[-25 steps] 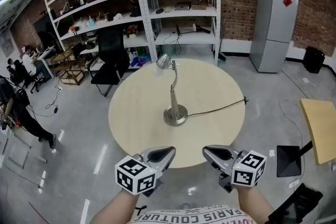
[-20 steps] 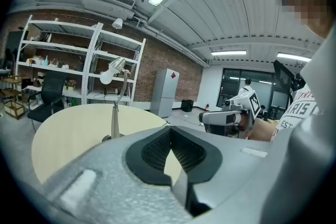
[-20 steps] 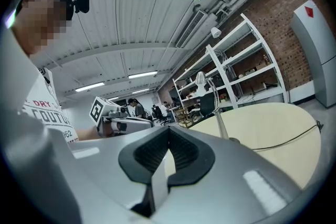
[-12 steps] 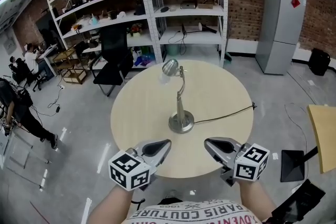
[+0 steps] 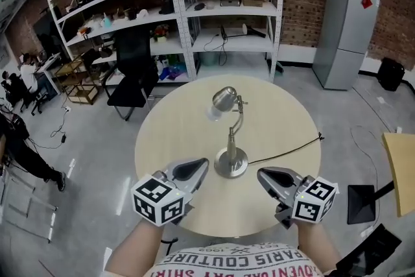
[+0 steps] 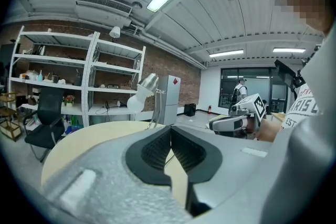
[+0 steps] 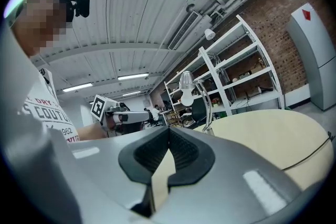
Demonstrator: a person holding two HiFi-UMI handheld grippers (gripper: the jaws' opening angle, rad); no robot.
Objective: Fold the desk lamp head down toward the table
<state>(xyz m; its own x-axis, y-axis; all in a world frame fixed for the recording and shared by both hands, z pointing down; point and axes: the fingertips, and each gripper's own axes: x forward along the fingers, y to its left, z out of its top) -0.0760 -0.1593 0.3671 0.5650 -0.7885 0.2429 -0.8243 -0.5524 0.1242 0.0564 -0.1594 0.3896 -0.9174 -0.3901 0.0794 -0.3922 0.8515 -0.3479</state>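
Observation:
A silver desk lamp stands upright on the round beige table [image 5: 175, 133]. Its base [image 5: 231, 163] is near the table's front, and its head [image 5: 224, 100] tilts down to the left with a white bulb. My left gripper [image 5: 202, 164] hovers just left of the base, shut and empty. Just right of the base is my right gripper [image 5: 262, 173], also shut on nothing. In the left gripper view the lamp head [image 6: 143, 93] rises beyond the jaws and the right gripper [image 6: 236, 122] shows at the right. The right gripper view has the lamp head [image 7: 186, 89] ahead.
The lamp's black cable [image 5: 285, 147] runs right across the table and over its edge. Behind the table stand white metal shelves [image 5: 194, 10], a black chair [image 5: 130, 71] and a grey fridge [image 5: 340, 36]. A person [image 5: 19, 139] is at the far left.
Both grippers have moved forward from the table's near edge to either side of the lamp base. The lamp itself has not changed pose. Both stay shut.

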